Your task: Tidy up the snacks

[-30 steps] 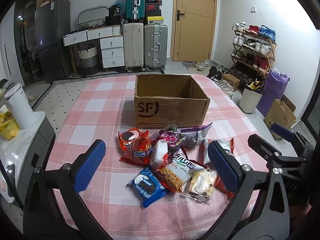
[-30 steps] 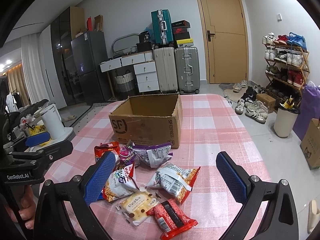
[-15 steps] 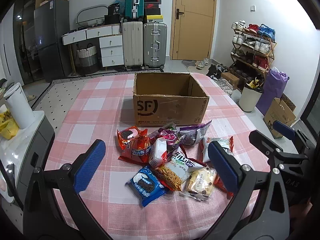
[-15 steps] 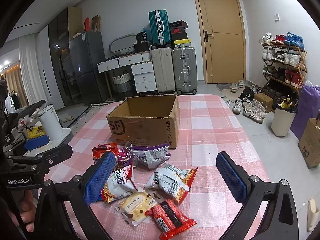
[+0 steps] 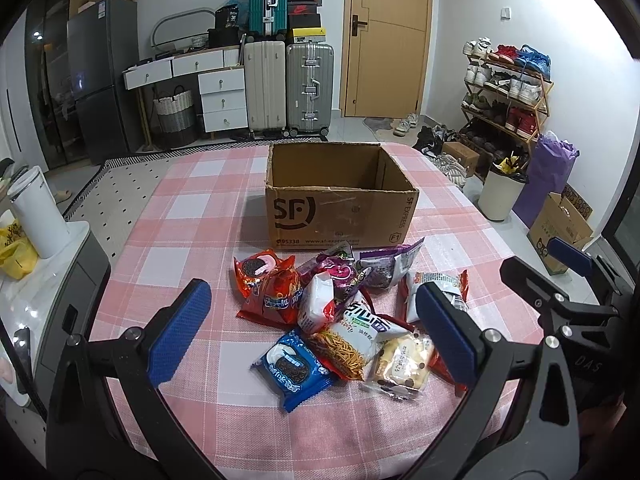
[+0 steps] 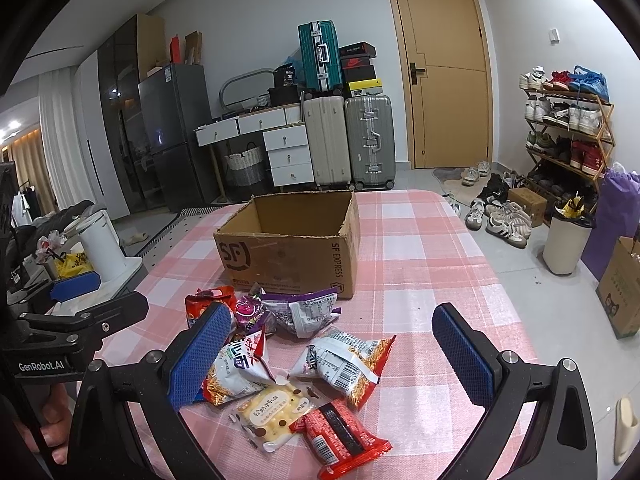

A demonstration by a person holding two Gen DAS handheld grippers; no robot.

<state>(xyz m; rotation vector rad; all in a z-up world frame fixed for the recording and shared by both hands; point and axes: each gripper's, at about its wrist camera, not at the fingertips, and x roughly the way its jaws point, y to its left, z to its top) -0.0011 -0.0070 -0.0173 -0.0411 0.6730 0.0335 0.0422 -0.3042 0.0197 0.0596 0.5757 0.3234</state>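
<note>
We find the left gripper (image 5: 312, 328) held above the near edge of the bench (image 5: 192, 216), its jaws spread wide and holding nothing, with the blue pads (image 5: 178, 334) framing the snack pile from above. The right gripper (image 6: 332, 354) hangs likewise over the bench, jaws wide apart and empty; a hand (image 6: 44, 436) grips the left tool at the lower left of the right wrist view. The bench carries a pink and white checked cloth. On it stands an open cardboard box (image 5: 340, 208) marked SF, upright, and we see nothing in the part of its interior that shows. Just in front of the box lies a loose heap of snack packets, several overlapping. We note a blue cookie packet (image 5: 294, 368) at the near left of the heap, a red cookie packet (image 5: 266, 284) behind it, a white noodle-snack bag (image 5: 352, 336) in the middle, a purple packet (image 5: 386, 268) nearest the box, a pale biscuit packet (image 6: 272, 412) and a red wafer packet (image 6: 340, 438) at the near edge, and a crumpled white and orange bag (image 6: 348, 364) to the right. All packets lie outside the box. Neither gripper touches any packet.
</note>
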